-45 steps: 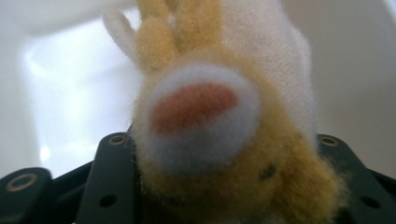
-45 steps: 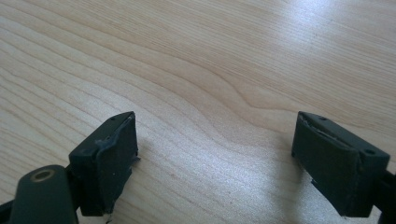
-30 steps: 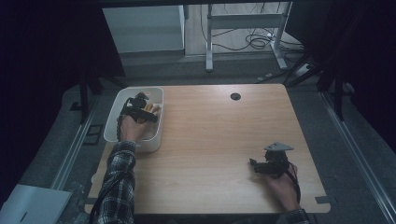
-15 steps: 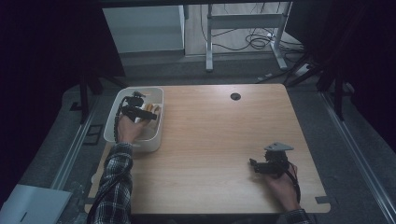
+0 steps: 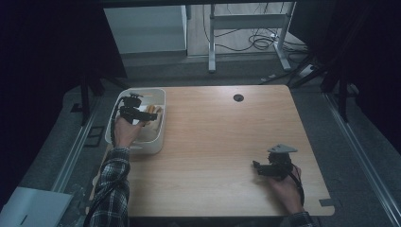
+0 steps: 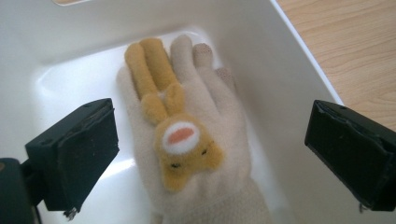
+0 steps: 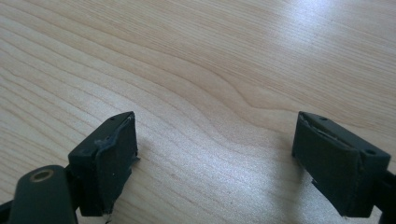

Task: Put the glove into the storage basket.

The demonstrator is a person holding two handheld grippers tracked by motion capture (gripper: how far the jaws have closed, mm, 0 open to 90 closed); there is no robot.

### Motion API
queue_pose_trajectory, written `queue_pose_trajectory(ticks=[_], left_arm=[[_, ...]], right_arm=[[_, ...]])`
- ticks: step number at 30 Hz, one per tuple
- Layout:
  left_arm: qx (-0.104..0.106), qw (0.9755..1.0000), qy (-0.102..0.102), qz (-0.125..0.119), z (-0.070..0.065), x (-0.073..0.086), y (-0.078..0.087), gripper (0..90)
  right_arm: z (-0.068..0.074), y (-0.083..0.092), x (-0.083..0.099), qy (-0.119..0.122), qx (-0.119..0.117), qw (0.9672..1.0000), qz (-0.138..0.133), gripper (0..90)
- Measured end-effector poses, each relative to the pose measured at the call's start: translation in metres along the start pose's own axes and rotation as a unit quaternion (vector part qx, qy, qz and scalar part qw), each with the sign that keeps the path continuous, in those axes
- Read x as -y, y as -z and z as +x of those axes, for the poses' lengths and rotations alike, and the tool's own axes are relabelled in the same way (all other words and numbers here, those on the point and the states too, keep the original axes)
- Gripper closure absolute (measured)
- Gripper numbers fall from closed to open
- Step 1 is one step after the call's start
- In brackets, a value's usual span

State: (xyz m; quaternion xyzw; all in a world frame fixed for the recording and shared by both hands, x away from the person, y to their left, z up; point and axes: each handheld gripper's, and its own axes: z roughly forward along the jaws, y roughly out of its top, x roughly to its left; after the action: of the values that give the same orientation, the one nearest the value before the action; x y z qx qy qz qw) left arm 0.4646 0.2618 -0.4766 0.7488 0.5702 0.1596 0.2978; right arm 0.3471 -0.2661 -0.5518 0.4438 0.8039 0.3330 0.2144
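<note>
Left tongs [image 6: 210, 154] hover inside the white bin [image 5: 159, 124], jaws spread wide, nothing between them yet. Directly below lies a cream knit glove [image 6: 196, 140], palm flat on the bin floor, fingers pointing toward 12 o'clock in the left gripper view, ribbed cuff toward 6. A yellow plush animal face with two long ears [image 6: 180, 140] is sewn on its back. The jaws stand at 9 and 3 o'clock either side of the glove, apart from it. The spread likely matches the glove's width so a closing pinch can gather the fabric across the palm.

High view: bin sits at the surface's [image 5: 227, 142] far-left edge, about 10 o'clock from its centre. The left hand [image 5: 125, 132] holds its tongs [image 5: 150, 115] over the bin's far half, where the glove [image 5: 152, 111] shows as a pale yellowish patch. The glove lies close to the bin's right wall, which leaves the 3 o'clock jaw little room; judged a possible snag on the way down.

Right tongs [image 7: 215, 158] spread too, holding nothing, with bare wood grain beneath. In the high view the right hand [image 5: 283, 187] rests them [image 5: 257, 168] at about 5 o'clock on the surface, well apart from the bin, pointing left. Probably parked out of the way while the left side works.

Step judged: approach for a grasp, not yet closed.
</note>
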Motion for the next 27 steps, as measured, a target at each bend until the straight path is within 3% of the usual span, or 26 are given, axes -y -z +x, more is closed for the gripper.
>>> queue_pose_trajectory(ticks=[9, 13, 15, 27], left_arm=[[0.006, 0.9997, 0.001, -0.022, 0.003, 0.008, 0.013, 2.1], [0.018, 0.9995, -0.005, -0.027, 0.004, 0.014, 0.019, 1.8], [0.013, 0.9994, -0.014, -0.028, 0.003, 0.017, 0.023, 1.6], [0.018, 0.9987, -0.017, -0.045, 0.004, 0.031, 0.033, 1.4]], right_arm=[[0.000, 0.000, 0.000, 0.000, 0.000, 1.0000, 0.000, 14.5], [0.000, 0.000, 0.000, 0.000, 0.000, 1.0000, 0.000, 14.5], [0.000, 0.000, 0.000, 0.000, 0.000, 1.0000, 0.000, 14.5], [0.000, 0.000, 0.000, 0.000, 0.000, 1.0000, 0.000, 14.4]])
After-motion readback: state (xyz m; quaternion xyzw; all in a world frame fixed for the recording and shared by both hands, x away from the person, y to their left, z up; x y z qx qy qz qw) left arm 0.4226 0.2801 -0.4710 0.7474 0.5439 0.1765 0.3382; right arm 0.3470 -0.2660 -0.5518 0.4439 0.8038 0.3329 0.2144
